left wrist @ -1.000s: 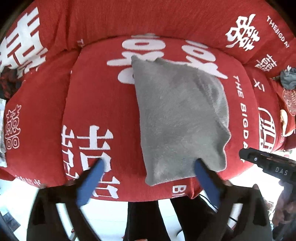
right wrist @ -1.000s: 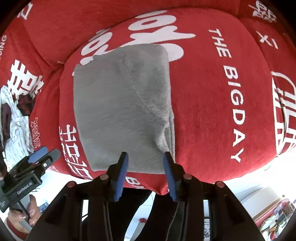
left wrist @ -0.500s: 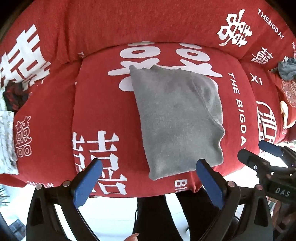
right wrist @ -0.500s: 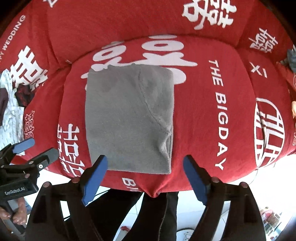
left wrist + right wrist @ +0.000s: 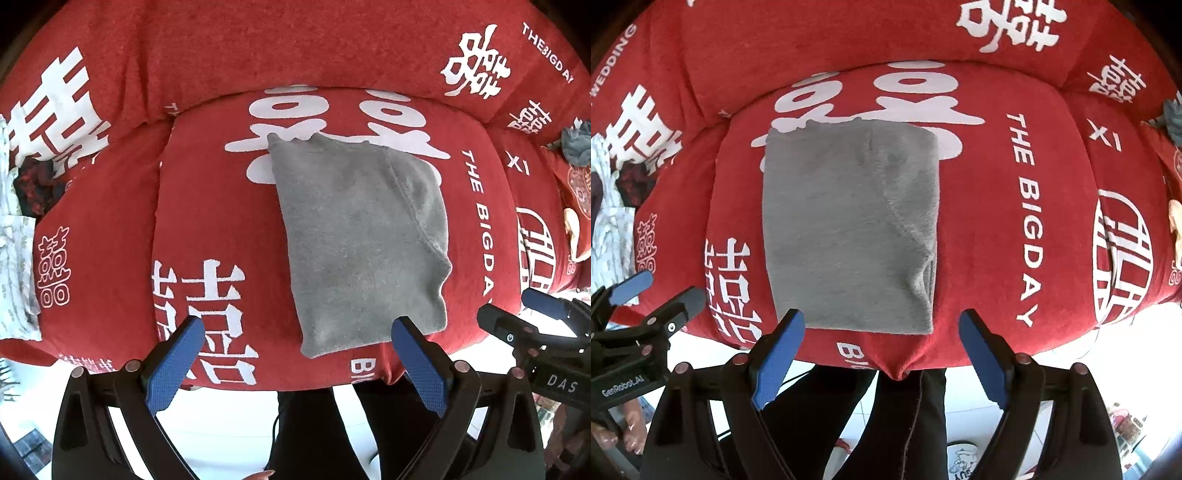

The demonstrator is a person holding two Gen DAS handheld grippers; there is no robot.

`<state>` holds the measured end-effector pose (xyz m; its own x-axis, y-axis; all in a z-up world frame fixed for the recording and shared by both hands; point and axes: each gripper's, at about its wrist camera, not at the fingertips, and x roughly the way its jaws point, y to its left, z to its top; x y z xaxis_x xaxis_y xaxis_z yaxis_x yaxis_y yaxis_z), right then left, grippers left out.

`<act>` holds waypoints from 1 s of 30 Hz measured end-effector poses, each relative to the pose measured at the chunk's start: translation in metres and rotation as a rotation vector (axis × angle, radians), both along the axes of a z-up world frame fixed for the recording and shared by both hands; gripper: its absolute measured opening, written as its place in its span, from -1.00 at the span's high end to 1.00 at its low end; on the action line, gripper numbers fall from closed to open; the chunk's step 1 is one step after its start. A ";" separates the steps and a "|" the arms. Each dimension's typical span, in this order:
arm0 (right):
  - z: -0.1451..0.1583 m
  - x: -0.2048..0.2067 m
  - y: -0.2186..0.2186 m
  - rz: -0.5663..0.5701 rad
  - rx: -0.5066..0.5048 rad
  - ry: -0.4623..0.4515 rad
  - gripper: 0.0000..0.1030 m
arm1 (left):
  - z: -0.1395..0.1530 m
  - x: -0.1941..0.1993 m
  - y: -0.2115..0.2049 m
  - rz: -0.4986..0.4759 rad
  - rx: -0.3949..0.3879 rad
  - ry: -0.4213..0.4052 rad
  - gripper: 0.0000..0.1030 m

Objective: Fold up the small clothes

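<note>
The right gripper (image 5: 881,350) hangs with its blue pads spread wide and nothing between them, off the near edge of the cushion. The left gripper (image 5: 295,365) is likewise wide apart and empty, just short of the same edge. Directly ahead of both tools lies the grey fleece garment (image 5: 849,229), folded into a compact rectangle on the red printed sofa cushion (image 5: 997,258); its near hem sits close to the right gripper's left pad, not touching it. A seam runs diagonally across its top layer. This piece looks finished or nearly so: neither tool grips it. Far off to the tools' left a pale patterned cloth (image 5: 14,258) lies, perhaps awaiting folding.
</note>
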<state>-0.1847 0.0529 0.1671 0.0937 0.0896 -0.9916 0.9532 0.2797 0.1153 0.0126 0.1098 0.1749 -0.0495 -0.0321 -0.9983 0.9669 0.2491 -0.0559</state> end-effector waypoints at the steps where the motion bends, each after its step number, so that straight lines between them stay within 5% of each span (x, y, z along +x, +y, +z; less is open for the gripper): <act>1: 0.000 0.000 0.000 -0.003 0.001 0.001 -0.70 | 0.000 0.000 0.000 0.002 0.002 0.003 -0.97; 30: 0.005 0.008 -0.004 0.023 -0.025 0.039 -0.70 | -0.004 0.000 0.010 0.056 0.016 -0.004 -0.97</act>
